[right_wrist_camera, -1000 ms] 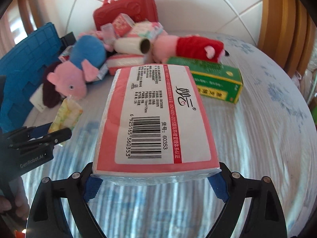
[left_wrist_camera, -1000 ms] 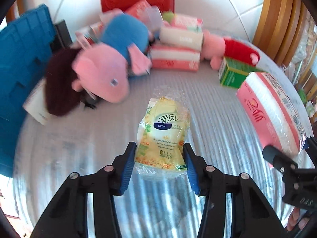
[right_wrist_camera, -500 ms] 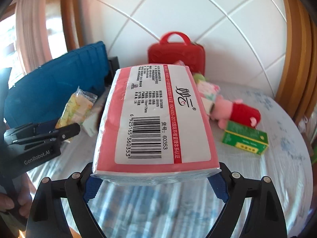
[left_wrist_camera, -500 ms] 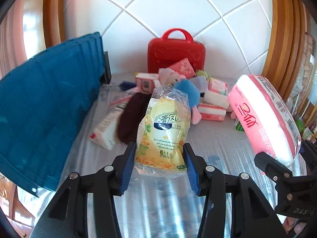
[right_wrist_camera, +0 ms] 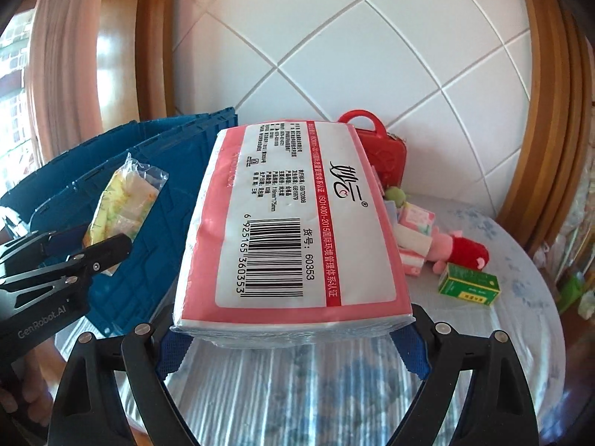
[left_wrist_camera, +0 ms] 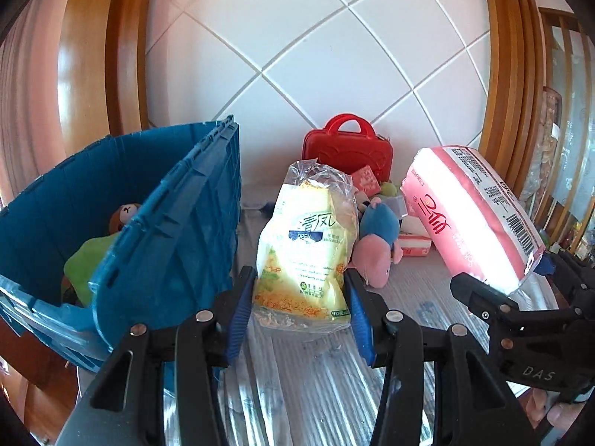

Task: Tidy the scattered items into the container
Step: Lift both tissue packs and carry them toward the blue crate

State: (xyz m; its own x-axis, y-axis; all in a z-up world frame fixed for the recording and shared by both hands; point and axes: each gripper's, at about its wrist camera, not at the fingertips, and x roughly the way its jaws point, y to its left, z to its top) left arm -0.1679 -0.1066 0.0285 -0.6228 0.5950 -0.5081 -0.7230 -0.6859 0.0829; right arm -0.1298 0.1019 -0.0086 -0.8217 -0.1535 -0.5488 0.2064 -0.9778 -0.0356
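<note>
Tissues in a yellow pack [left_wrist_camera: 303, 252] sit clamped between the left gripper [left_wrist_camera: 300, 310] pads, lifted beside the open blue crate [left_wrist_camera: 178, 230], which holds a green cloth [left_wrist_camera: 87, 264]. From the right wrist, the right gripper [right_wrist_camera: 292, 345] squeezes a wide pink tissue pack [right_wrist_camera: 297, 223] above the table [right_wrist_camera: 513, 334], crate to its left.

The pink tissue pack [right_wrist_camera: 297, 223] in the right claw [right_wrist_camera: 293, 345] reads "60353"; the yellow packet [left_wrist_camera: 308, 252] between the left claw's [left_wrist_camera: 299, 310] fingers reads "OPEN"; that claw's body reads "GenRobot.AI".

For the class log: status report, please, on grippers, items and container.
Left gripper shut on yellow tissue pack. Right gripper shut on pink tissue pack. Blue crate open, unobstructed.
</note>
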